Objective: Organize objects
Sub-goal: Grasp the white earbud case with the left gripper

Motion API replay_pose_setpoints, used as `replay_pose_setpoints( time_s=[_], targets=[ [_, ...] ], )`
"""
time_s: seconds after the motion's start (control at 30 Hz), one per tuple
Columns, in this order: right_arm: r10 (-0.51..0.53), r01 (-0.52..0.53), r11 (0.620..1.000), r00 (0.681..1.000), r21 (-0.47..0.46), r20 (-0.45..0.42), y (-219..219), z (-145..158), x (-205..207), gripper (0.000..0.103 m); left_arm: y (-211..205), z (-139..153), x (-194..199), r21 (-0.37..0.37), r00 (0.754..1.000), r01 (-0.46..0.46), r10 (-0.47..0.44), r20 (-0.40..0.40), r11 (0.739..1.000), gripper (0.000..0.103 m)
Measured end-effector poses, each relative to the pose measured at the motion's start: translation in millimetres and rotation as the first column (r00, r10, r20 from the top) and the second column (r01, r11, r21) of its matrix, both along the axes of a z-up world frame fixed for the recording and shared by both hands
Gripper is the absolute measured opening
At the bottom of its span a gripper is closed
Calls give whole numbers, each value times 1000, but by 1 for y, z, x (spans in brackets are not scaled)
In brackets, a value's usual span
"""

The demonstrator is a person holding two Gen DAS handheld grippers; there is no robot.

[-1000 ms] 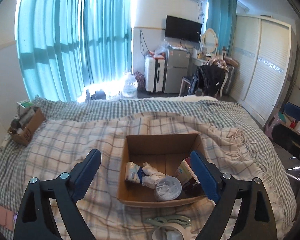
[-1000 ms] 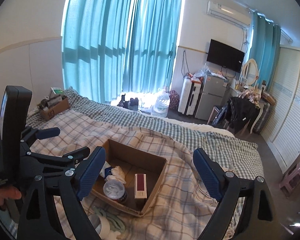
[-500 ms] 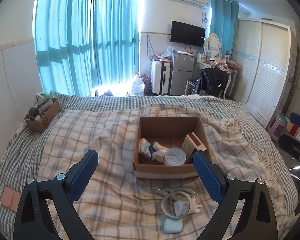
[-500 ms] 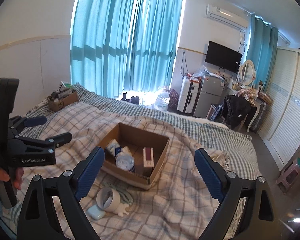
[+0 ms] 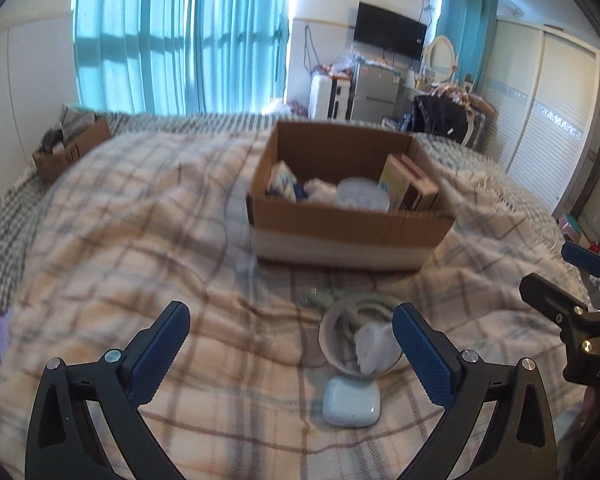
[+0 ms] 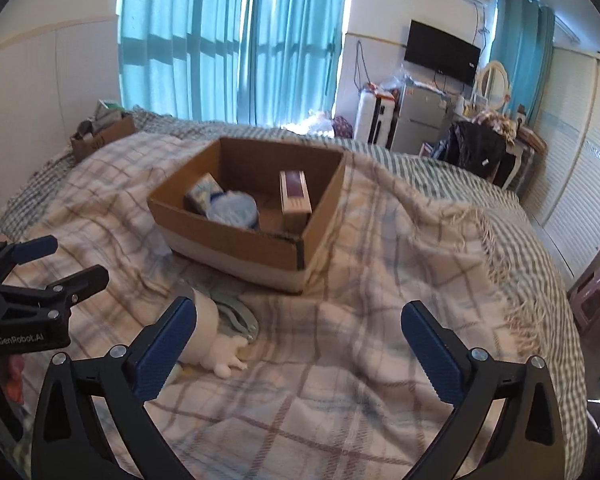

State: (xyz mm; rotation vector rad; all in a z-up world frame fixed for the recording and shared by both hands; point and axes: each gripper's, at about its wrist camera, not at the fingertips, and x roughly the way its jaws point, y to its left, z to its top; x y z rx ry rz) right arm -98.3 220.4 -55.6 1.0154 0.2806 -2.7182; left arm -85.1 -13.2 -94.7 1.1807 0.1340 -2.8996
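Cardboard forms the open box (image 5: 352, 236), which sits on a plaid blanket (image 5: 140, 240) spread over the bed. Its lower front wall carries a pale band. Inside stand a round lidded tub (image 5: 363, 199), a wrapped blue-and-white packet (image 5: 283, 181) and an upright maroon-topped carton (image 6: 295, 198).

Just in front of the box lies a roll of tape (image 5: 340, 340) with a white plug (image 5: 374, 346) resting in its ring. A pale-green looped item (image 5: 320, 297) lies between roll and box, blurred. A glossy light-blue earbud case (image 5: 351, 401) touches the roll's near edge.

Left gripper (image 5: 292, 356) hovers low over these items, its blue-padded fingers spread wide and holding nothing; the roll and case lie between them. Right gripper (image 6: 300, 352) hovers over bare blanket to the right of the roll, fingers likewise spread and unloaded.

A second, smaller cardboard box (image 5: 70, 148) sits at the bed's far left corner.
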Motion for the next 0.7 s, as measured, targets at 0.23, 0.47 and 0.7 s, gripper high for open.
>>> replay_pose_setpoints(
  time_s=[0.23,0.47,0.7],
  targets=[
    [-29,27,999,997,31,71,1,-37,-8,103,17,-45,2,-9,996,2,-1,94,1000,103],
    [-56,55,998,994,14,91,3,-44,-8,103,39,-74,2,13,975,129,-129,180,992,100],
    [-65,63,998,994,26,92,1,-46,-6,103,48,-93,1,69,940,209,-220,259,975,51]
  ],
)
